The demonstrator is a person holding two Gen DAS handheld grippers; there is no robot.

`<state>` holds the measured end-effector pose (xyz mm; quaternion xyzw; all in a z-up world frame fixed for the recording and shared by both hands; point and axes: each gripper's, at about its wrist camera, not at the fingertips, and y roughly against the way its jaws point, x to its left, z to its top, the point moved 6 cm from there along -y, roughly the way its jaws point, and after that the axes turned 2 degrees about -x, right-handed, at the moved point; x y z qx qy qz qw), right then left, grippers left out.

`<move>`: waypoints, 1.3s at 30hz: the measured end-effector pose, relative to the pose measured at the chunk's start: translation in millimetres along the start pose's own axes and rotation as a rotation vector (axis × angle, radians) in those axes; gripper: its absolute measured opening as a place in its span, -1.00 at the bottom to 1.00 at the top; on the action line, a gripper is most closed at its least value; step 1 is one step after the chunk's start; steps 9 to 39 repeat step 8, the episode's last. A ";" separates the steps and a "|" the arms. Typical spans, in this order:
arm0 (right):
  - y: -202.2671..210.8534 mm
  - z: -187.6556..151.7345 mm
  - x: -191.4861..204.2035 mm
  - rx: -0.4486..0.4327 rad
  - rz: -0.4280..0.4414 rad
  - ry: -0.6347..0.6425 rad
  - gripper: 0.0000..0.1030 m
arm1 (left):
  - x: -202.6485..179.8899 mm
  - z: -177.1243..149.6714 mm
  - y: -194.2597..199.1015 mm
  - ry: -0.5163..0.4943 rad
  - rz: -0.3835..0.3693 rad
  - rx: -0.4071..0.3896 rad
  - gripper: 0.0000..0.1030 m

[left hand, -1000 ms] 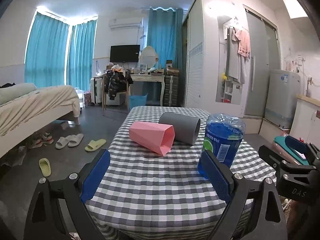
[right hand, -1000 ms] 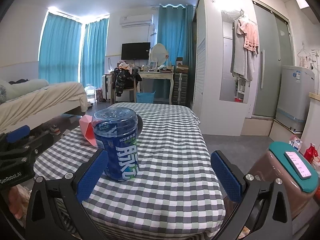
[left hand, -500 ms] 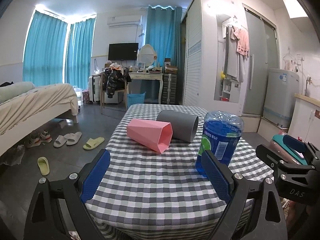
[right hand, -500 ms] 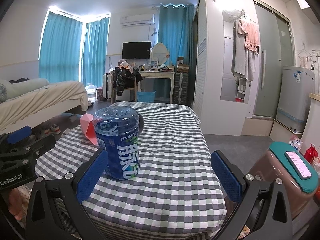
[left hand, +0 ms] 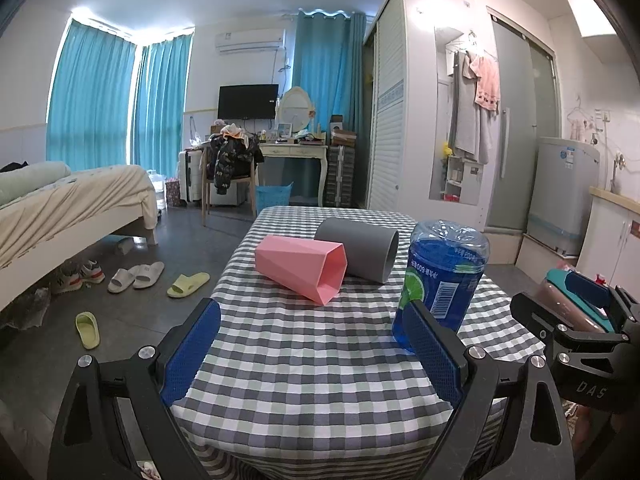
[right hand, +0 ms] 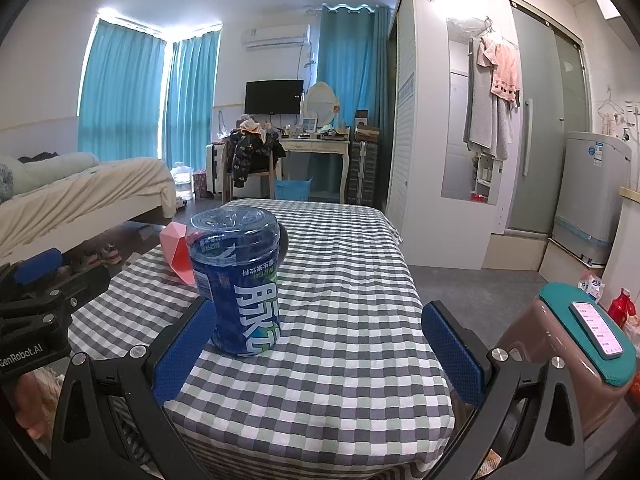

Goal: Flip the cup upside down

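Observation:
A pink faceted cup (left hand: 300, 272) lies on its side on the checked tablecloth (left hand: 312, 380), mouth toward me. Touching it behind, a grey cup (left hand: 358, 254) also lies on its side. A blue clear plastic cup (left hand: 440, 280) stands to the right, its label print upside down. My left gripper (left hand: 312, 344) is open at the table's near edge, short of the pink cup, nothing between its fingers. My right gripper (right hand: 316, 344) is open too, the blue cup (right hand: 240, 284) just beyond its left finger. The pink cup (right hand: 176, 252) peeks out behind it.
A brown stool with a teal lid (right hand: 584, 336) and a phone stands right of the table. A bed (left hand: 72, 204) and slippers (left hand: 136, 276) are on the left. A white wardrobe (left hand: 404, 120) rises beyond the table's far right corner.
Both grippers have drifted only slightly and stay open. The three cups have not moved.

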<state>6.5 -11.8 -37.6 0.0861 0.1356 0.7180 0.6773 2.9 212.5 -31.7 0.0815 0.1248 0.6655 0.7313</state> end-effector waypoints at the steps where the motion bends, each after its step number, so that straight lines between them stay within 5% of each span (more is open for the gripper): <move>1: -0.1 -0.2 -0.2 0.001 0.000 0.000 0.99 | 0.0 0.1 0.1 0.000 0.000 -0.001 0.85; 39: -0.8 -0.8 -0.5 0.000 -0.001 -0.005 0.99 | 0.1 1.3 0.1 -0.007 0.002 -0.006 0.85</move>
